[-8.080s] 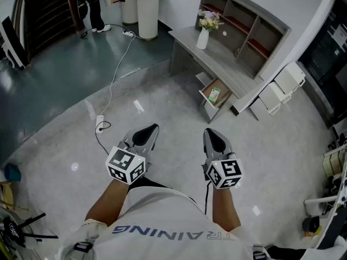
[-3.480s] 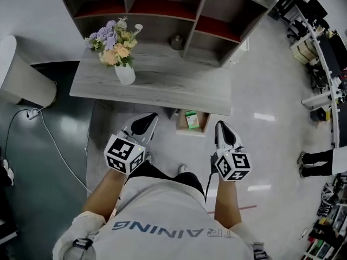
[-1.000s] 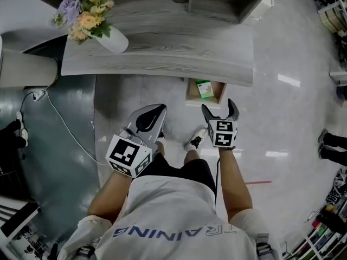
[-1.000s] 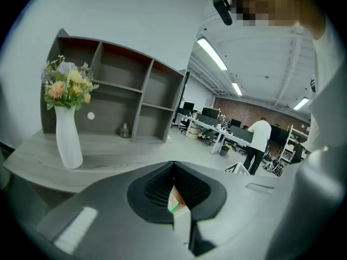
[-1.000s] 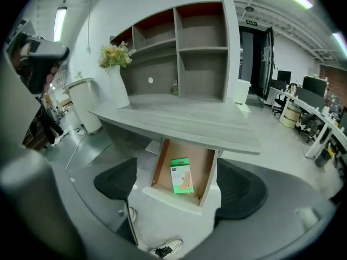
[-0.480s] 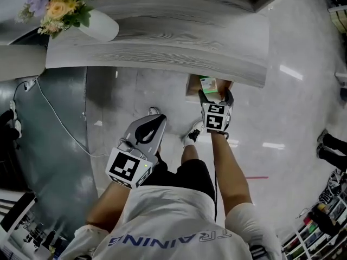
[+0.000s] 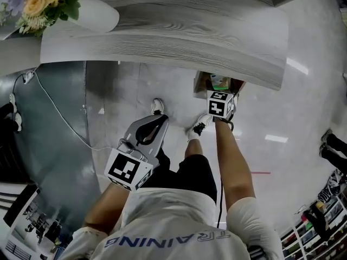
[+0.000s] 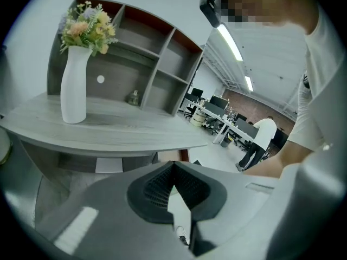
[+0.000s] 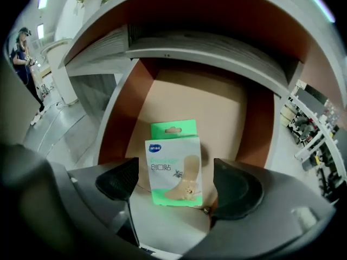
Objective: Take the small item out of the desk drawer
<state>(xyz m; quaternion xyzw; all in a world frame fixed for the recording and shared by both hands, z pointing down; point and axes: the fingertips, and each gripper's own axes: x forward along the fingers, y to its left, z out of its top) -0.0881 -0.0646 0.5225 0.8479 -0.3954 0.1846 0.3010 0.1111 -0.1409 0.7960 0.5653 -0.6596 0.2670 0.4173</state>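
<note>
A small green and white box (image 9: 173, 164) lies flat on the floor of the open brown desk drawer (image 9: 122, 118). My right gripper (image 9: 176, 183) reaches into the drawer with the box between its two black pads (image 9: 116, 180). Its jaws are closing, and a gap still shows on each side of the box. In the head view the right gripper (image 7: 220, 91) is over the drawer (image 7: 201, 83) under the desk edge, and the box (image 7: 219, 80) peeks out past it. My left gripper (image 7: 157, 121) hangs shut and empty over the floor, well left of the drawer.
The grey wooden desk top (image 7: 162, 31) overhangs the drawer. A white vase (image 7: 92, 12) with flowers stands on its left end. A shelf unit (image 8: 157, 75) rises at the back of the desk. A cable (image 7: 59, 118) runs over the floor at the left.
The right gripper has moved forward from in front of the desk into the drawer, with its jaws now around the box. The left gripper has stayed low at the left.
</note>
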